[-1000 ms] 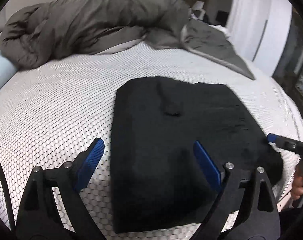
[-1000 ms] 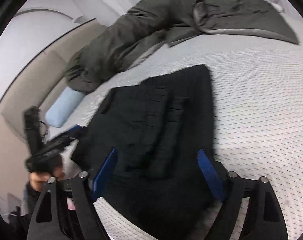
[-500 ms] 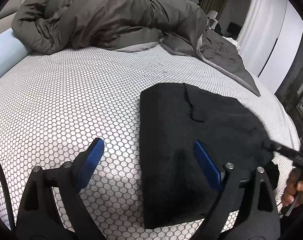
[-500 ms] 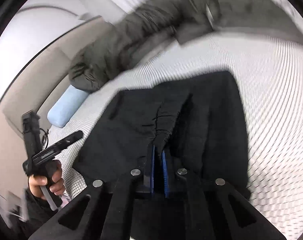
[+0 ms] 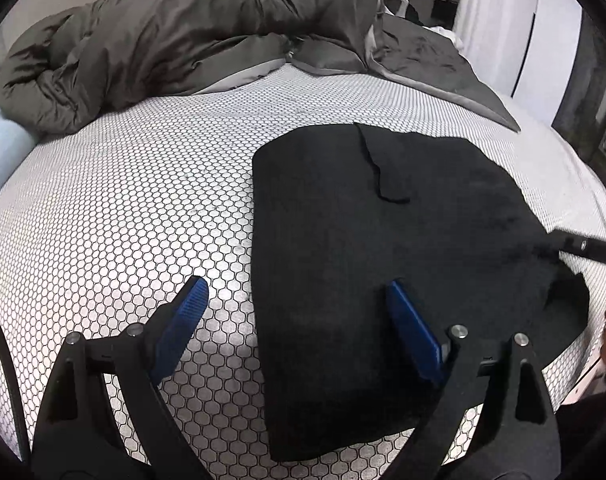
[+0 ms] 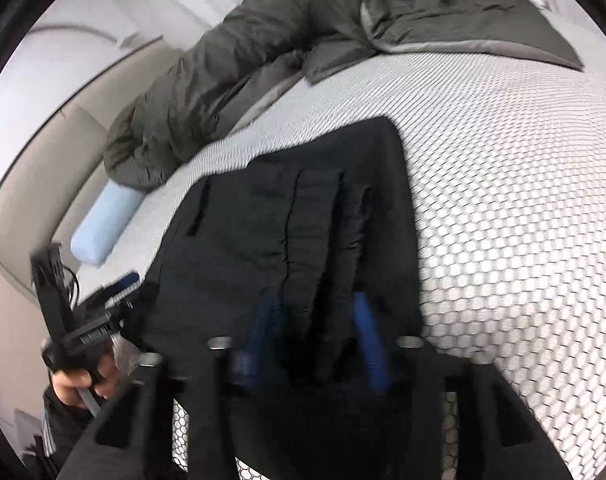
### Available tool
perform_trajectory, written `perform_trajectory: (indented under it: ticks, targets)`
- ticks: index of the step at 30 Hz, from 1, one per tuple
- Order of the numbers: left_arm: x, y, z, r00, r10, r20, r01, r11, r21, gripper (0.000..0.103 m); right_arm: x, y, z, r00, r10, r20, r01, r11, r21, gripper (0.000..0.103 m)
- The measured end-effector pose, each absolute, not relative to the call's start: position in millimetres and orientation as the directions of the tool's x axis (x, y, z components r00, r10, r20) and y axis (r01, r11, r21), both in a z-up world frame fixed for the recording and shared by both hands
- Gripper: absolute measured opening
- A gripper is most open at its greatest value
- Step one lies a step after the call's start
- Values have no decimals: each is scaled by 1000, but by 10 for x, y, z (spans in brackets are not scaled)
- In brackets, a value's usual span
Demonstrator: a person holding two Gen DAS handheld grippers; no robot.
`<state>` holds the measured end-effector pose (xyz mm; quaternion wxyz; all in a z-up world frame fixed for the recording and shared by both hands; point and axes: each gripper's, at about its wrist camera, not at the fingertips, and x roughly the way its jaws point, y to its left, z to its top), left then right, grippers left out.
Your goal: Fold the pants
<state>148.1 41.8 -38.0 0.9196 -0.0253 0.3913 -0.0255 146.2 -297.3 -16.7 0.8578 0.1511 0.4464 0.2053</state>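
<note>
The black pants [image 5: 383, 264] lie folded flat on the white honeycomb mattress [image 5: 143, 200]. My left gripper [image 5: 295, 320] is open just above the bed. It straddles the pants' left edge, with its right finger over the cloth. In the right wrist view the pants [image 6: 303, 232] fill the middle. My right gripper [image 6: 315, 336] is blurred and partly open, with the pants' near edge between its fingers. The right gripper also shows in the left wrist view [image 5: 583, 246] at the pants' right edge. The left gripper shows in the right wrist view [image 6: 115, 292].
A bunched olive-grey duvet [image 5: 191, 40] lies across the far side of the bed. A light blue pillow [image 6: 103, 228] sits by the headboard. White wardrobe doors [image 5: 543, 32] stand beyond the bed's right edge.
My right gripper, shut on a pinch of the pants half a second ago, has opened partway. The pants lie flatter. My left gripper stayed open and shifted a little toward the pants.
</note>
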Motion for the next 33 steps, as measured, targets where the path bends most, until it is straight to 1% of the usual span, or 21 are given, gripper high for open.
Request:
perform_trajectory:
  ticks: [3,5,7,9,10,11,12,13,15,18,21,23,25,26,27,29,31,33]
  targets:
    - [1483,405,-379,690,-71,-720,27,997,-72,90,1520,-3030,-215,487,518,-704,-207,851,483,47]
    - [1486,398,-389,688,-75,-722,29,997,-75,90,1602,-3011,-308,446,533,-719,-201,843,499,47]
    - [1490,382,-406,684,-71,-726,29,997,-70,90,1693,-2986,-370,411,576,-707,-208,814,542,48]
    - [1506,372,-420,681,-70,-729,29,997,-68,90,1773,-2909,-432,381,588,-714,-226,808,545,47]
    - [1508,371,-427,681,-70,-729,28,997,-69,90,1807,-2859,-458,381,578,-721,-242,815,526,36]
    - [1525,374,-429,680,-68,-730,26,997,-69,90,1811,-2816,-463,392,561,-729,-259,828,498,30]
    - [1526,379,-427,681,-66,-730,23,997,-68,90,1800,-2771,-442,406,544,-734,-274,839,470,21]
    - [1521,389,-421,682,-66,-728,22,997,-70,90,1775,-2745,-389,423,541,-727,-287,841,459,14]
    - [1499,419,-389,690,-66,-720,15,997,-77,90,1637,-2759,-156,459,573,-679,-325,820,472,11]
    - [1465,472,-334,698,-117,-707,34,991,-130,90,1342,-2783,173,511,585,-630,-372,811,452,11]
    - [1445,488,-271,712,-121,-692,35,990,-137,90,1042,-2817,306,531,581,-616,-380,814,440,11]
    - [1439,483,-258,715,-123,-688,38,990,-138,90,1022,-2863,202,514,569,-642,-364,822,437,11]
    - [1452,446,-279,709,-117,-695,41,991,-125,90,1125,-2907,-62,466,524,-713,-325,851,412,12]
    - [1463,419,-300,704,-109,-702,43,993,-112,90,1174,-2918,-253,438,476,-762,-295,877,378,13]
    - [1478,379,-326,697,-96,-711,44,995,-91,90,1205,-2915,-364,422,450,-787,-286,890,355,16]
    - [1461,294,-334,698,-72,-713,51,997,-51,90,1206,-2919,-331,432,462,-774,-301,883,359,18]
    - [1376,156,-261,726,-103,-680,114,993,-28,90,1123,-2899,-125,497,432,-752,-317,898,305,35]
    - [1289,-26,-197,748,-153,-645,204,979,5,90,1030,-2845,85,586,408,-700,-336,909,248,39]
